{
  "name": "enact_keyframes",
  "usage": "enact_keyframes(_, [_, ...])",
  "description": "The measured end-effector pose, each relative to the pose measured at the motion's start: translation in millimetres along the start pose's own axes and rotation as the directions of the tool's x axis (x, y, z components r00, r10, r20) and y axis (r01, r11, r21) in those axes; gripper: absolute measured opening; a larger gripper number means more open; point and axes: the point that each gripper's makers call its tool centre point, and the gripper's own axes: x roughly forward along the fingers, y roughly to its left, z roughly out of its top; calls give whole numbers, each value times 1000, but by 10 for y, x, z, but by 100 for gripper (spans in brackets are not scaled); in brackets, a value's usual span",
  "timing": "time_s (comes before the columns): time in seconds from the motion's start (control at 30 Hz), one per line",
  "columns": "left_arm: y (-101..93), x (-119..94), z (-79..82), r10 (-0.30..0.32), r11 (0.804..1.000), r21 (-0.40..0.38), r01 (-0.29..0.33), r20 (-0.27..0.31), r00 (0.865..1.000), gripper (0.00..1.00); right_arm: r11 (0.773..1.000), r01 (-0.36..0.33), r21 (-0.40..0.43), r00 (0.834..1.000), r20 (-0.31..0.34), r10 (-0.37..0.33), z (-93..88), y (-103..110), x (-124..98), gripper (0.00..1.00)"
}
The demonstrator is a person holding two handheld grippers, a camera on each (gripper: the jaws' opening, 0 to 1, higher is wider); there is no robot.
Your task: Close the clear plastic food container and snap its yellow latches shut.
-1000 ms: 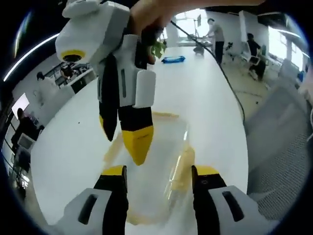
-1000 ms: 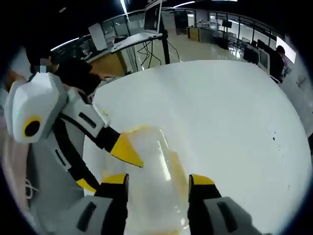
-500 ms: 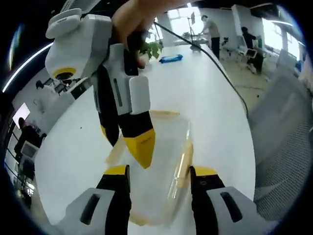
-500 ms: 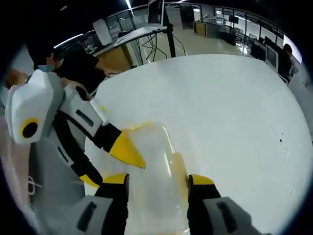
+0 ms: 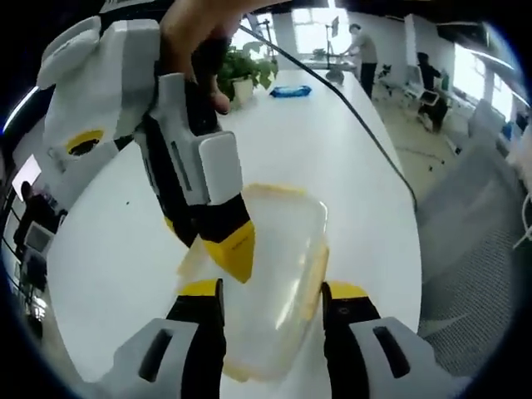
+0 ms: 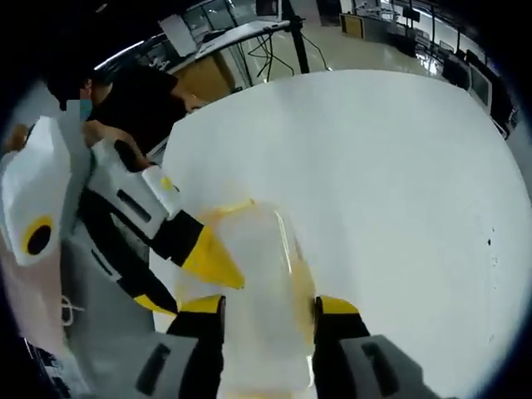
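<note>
Container point(image 5: 270, 274) clear, yellow-latched, lidded

1 clear container point(image 5: 274, 274), 2 grippers: left point(image 5: 270, 293), right point(image 6: 262, 306). 1 potted plant point(image 5: 245, 71), 1 blue item point(image 5: 290, 91), 2 ppl standing far off point(image 5: 366, 50).

No legible text, label, brand, number or sign in either view. Checked the clear container point(image 5: 266, 274), both hand-held grippers and the white counter point(image 6: 391, 183): all surfaces blank. Background items in the room are too small and blurred to read.
</note>
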Motion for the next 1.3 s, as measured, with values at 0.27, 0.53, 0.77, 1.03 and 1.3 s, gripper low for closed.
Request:
enact_keyframes(0.27, [-1, 21, -7, -9, 1000, 5, 9, -31, 999, 43, 998, -68, 2, 993, -101, 68, -13, -21, 44, 37])
enact_keyframes(0.53, [-51, 62, 2, 17, 998, 53, -16, -19, 1000, 43, 995, -104, 5, 991, -78, 104, -49, 24, 46, 37])
enact_keyframes(0.77, [-49, 86, -45, 152, 973, 178, -147, -16, 988, 39, 996, -84, -2, 995, -47, 84, -27, 30, 55, 38])
enact_keyframes(1.03, [-31, 28, -58, 141, 973, 191, -130, -43, 989, 40, 998, -61, -29, 998, -26, 60, 19, 38, 53, 39])
enact_keyframes(1.3, [-43, 82, -45, 142, 973, 192, -130, -52, 988, 41, 999, -20, -48, 997, 75, 24, 12, 51, 37, 42])
